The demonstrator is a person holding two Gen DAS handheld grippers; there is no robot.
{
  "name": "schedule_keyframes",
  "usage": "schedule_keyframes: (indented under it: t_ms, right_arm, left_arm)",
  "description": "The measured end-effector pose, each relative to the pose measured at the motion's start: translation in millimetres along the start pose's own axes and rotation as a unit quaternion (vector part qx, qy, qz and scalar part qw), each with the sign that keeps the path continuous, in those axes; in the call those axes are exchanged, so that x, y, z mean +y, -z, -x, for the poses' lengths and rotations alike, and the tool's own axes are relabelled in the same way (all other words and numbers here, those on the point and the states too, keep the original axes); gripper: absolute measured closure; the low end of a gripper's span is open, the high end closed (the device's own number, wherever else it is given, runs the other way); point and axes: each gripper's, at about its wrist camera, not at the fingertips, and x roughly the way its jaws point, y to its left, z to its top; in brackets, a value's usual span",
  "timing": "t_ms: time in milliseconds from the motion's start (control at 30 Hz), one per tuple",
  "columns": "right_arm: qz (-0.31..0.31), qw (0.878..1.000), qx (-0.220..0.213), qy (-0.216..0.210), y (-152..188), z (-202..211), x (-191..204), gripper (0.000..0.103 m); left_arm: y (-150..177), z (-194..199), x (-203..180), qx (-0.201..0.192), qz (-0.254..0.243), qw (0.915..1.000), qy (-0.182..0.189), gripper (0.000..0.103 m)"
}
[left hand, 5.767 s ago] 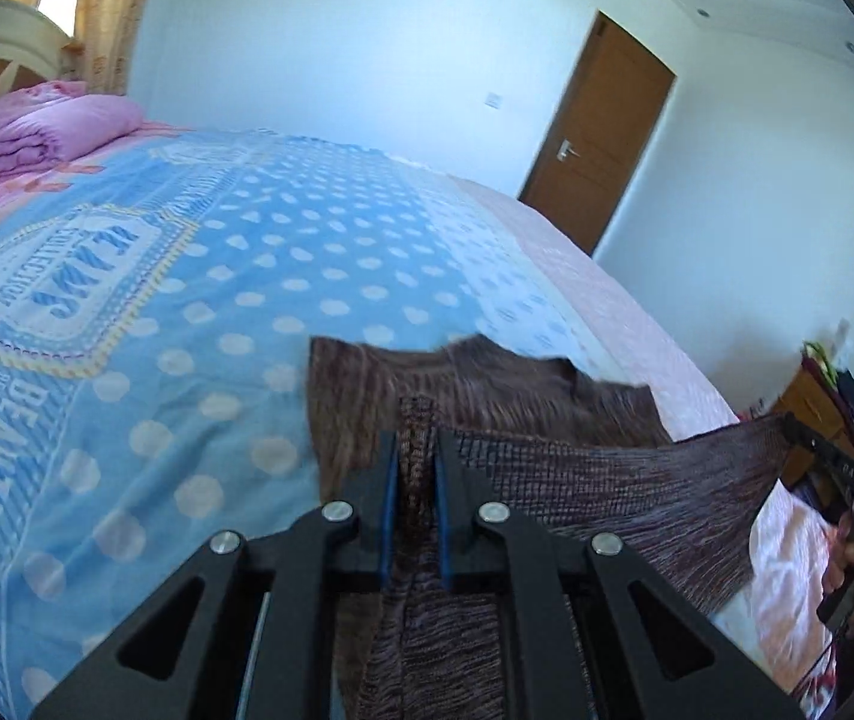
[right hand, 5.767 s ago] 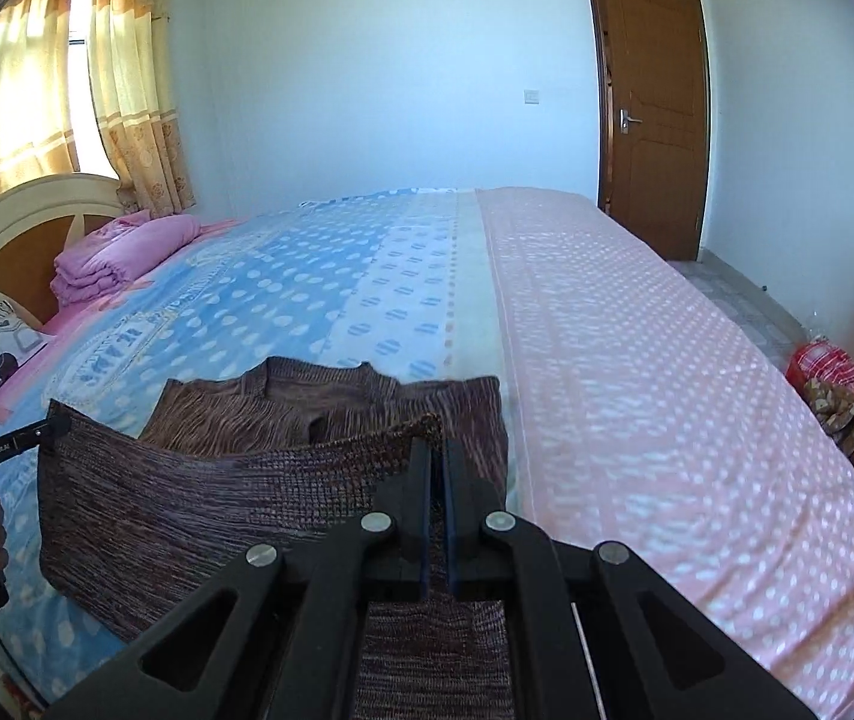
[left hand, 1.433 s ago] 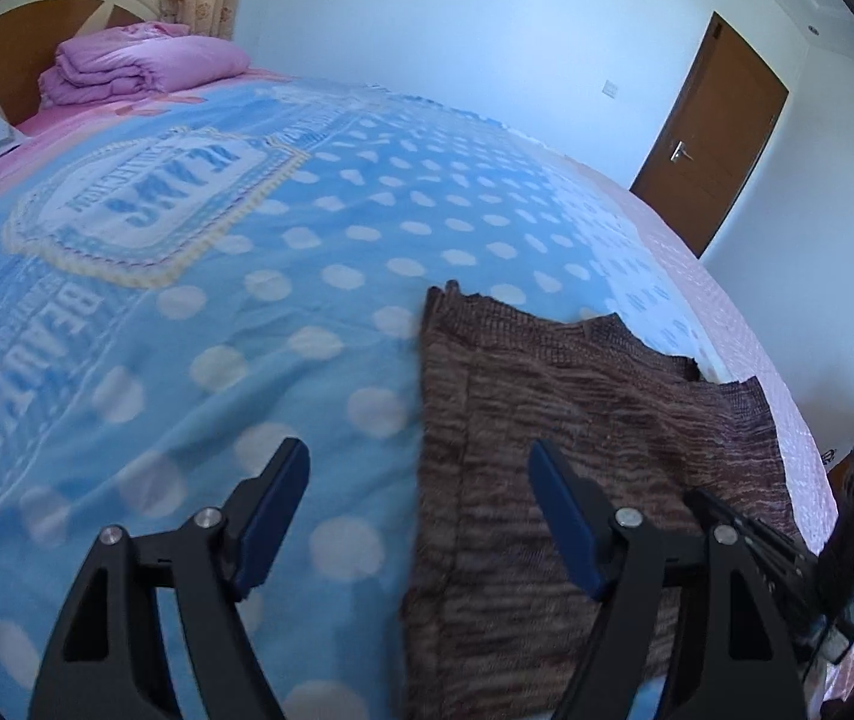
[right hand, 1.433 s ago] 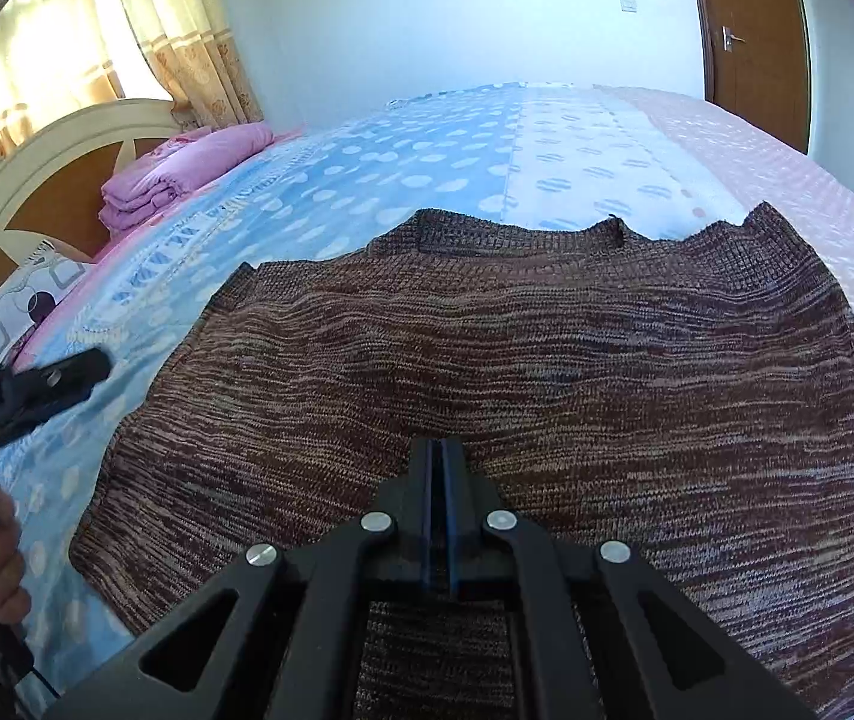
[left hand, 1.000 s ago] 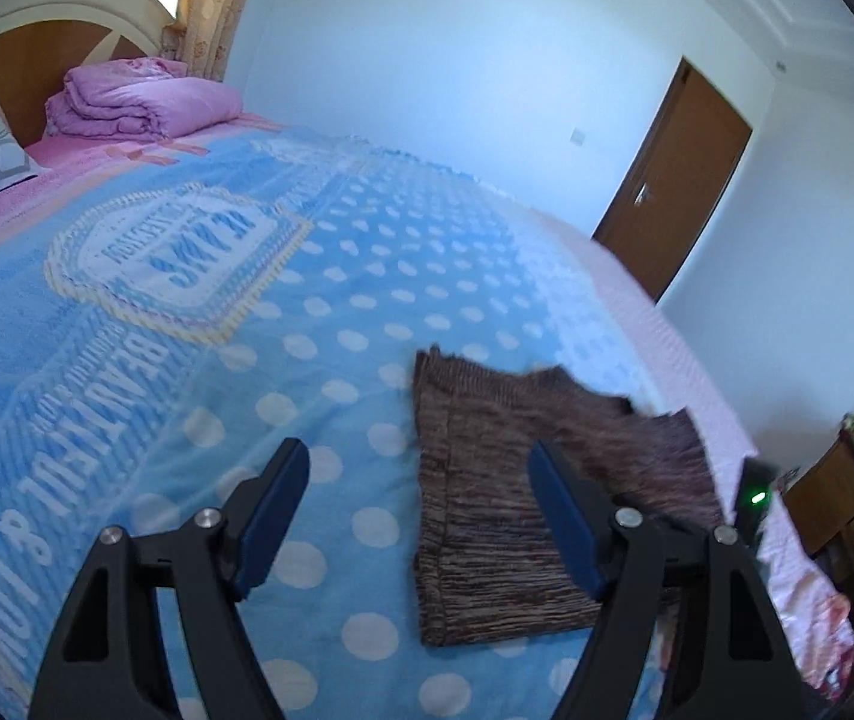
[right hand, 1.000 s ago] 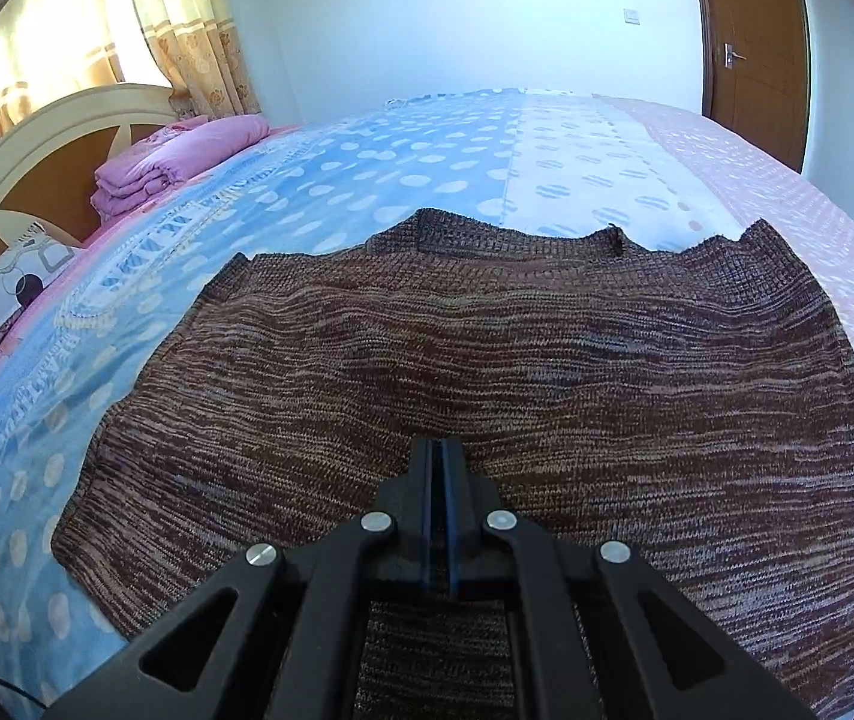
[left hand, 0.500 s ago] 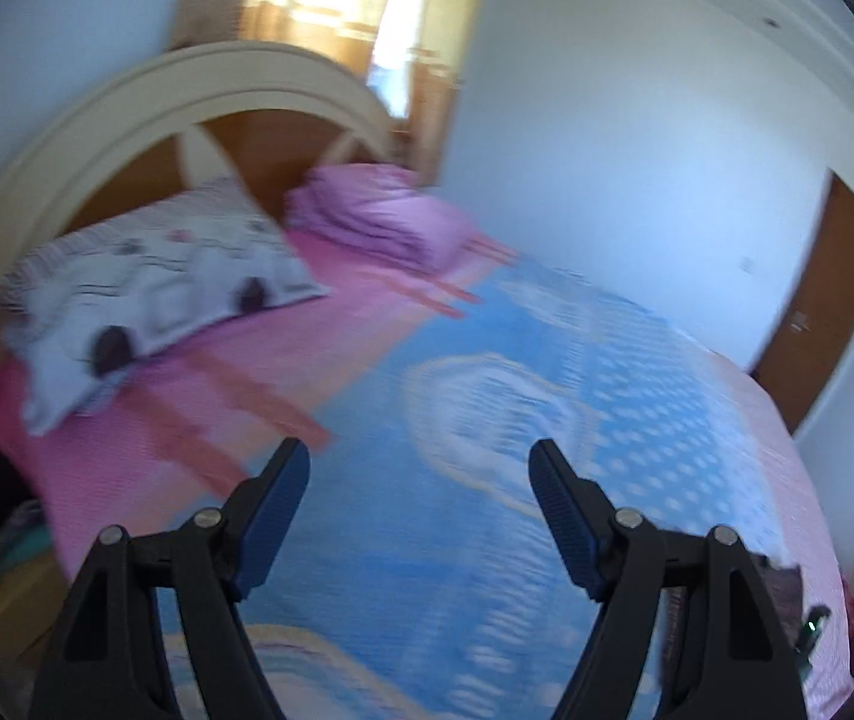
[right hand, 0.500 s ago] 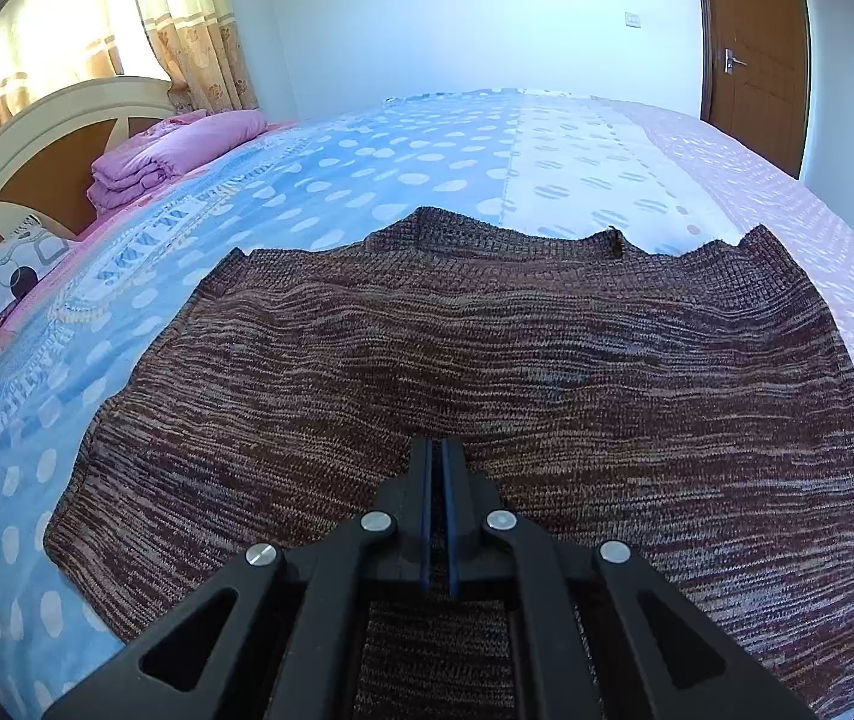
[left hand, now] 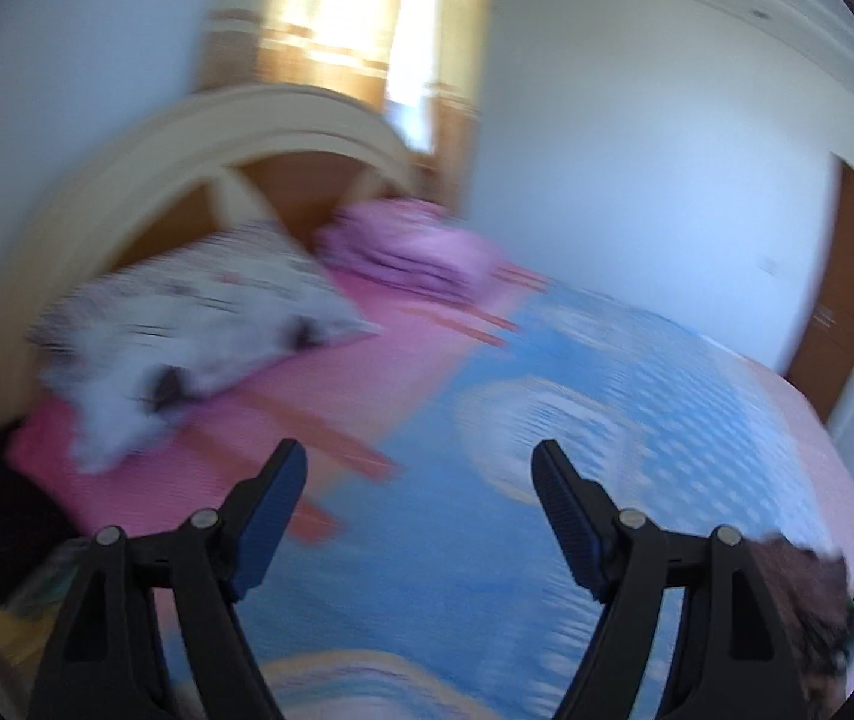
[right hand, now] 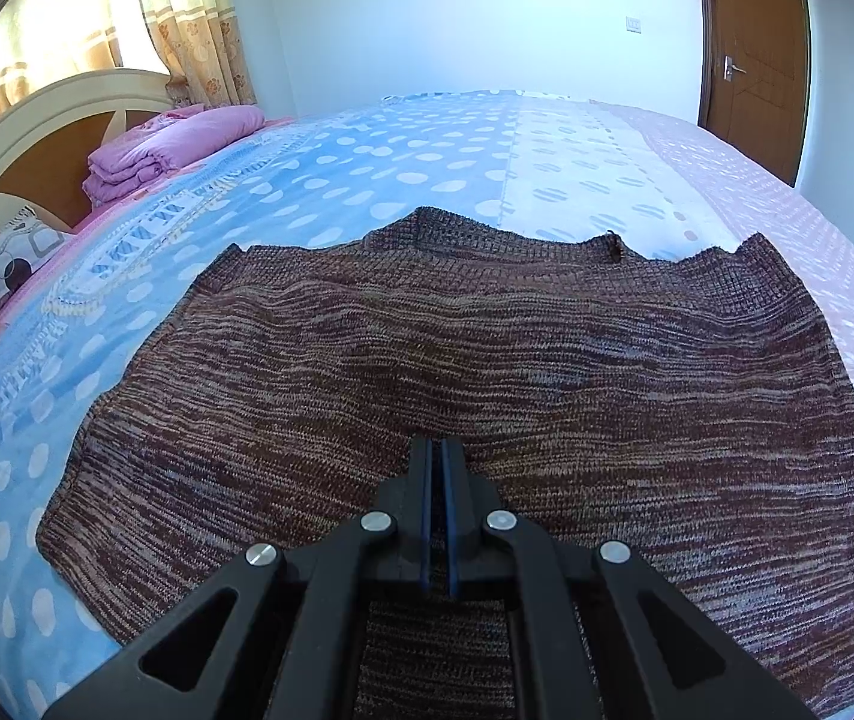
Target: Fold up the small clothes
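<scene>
**Sweater flat on bed, right hand-held gripper pinched at its near edge, left one spread wide in the air**

While the left wrist view is motion-blurred, the left hand-held gripper (left hand: 420, 495) clearly has its jaws far apart with nothing between them. It points toward the head of the bed (left hand: 547, 420), at the pillow (left hand: 187, 330), the folded pink blanket (left hand: 409, 252) and the headboard (left hand: 199, 144). A sliver of the brown knit sweater (left hand: 799, 594) shows at the lower right edge of that view, well apart from the left fingers.

Right wrist view is sharp:
- Sweater (right hand: 487, 372) lies flat on the blue polka-dot part of the bedspread (right hand: 367, 180), right edge reaching the pink part.
- Folded shape is wider than deep; long axis runs left-right across the view.
- Neckline (right hand: 427, 222) sits on the far edge, pointing away from the camera toward the far wall.
- Right hand-held gripper (right hand: 436, 450) has its jaws nearly together, only a thin slit between the blue pads. Knit fabric fills the space under and behind the fingers at the near edge; cannot tell whether cloth is actually pinched in the slit.
- Door (right hand: 751, 54) at far right, curtains (right hand: 187, 30) at far left.
</scene>
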Motion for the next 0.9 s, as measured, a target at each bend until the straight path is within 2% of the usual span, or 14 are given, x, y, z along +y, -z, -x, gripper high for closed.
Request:
schedule_keyframes:
  t_ms: [33, 100, 133, 200, 300, 367, 500, 667, 800, 900]
  right_arm:
    - [0.0, 1.0, 0.0, -0.001, 0, 0, 0, 0.1]
    - [-0.001, 1.0, -0.001, -0.001, 0, 0, 0, 0.1]
    - [-0.001, 1.0, -0.001, -0.001, 0, 0, 0, 0.1]
    - [-0.002, 1.0, -0.002, -0.002, 0, 1, 0, 0.1]
    - [-0.001, 1.0, -0.002, -0.001, 0, 0, 0, 0.1]
    - [-0.002, 1.0, -0.003, -0.002, 1, 1, 0, 0.1]
    - [-0.005, 1.0, -0.005, -0.006, 1, 2, -2, 0.1]
    - [-0.005, 1.0, -0.007, -0.006, 1, 3, -2, 0.1]
    - [-0.003, 1.0, -0.017, -0.003, 1, 8, -2, 0.1]
    - [-0.014, 0.999, -0.037, -0.009, 0, 21, -5, 0.1]
  left_arm:
    - [15, -18, -36, 0.02, -0.023, 0.9984, 0.049, 0.022]
    - [39, -43, -90, 0.056, -0.045, 0.991, 0.113, 0.022]
    - [56, -59, -122, 0.082, -0.052, 0.9838, 0.151, 0.022]
    - [88, -88, -179, 0.126, -0.048, 0.9698, 0.203, 0.022]
    - [124, -118, -242, 0.178, -0.055, 0.953, 0.239, 0.022]
    - [147, -134, -280, 0.199, -0.065, 0.9471, 0.243, 0.022]
    - [181, -153, -337, 0.201, -0.117, 0.9538, 0.19, 0.022]
    - [202, -165, -358, 0.209, -0.138, 0.9571, 0.146, 0.022]
    - [213, -170, -371, 0.21, -0.162, 0.9561, 0.126, 0.022]
    - [219, -173, -379, 0.209, -0.173, 0.9543, 0.124, 0.022]
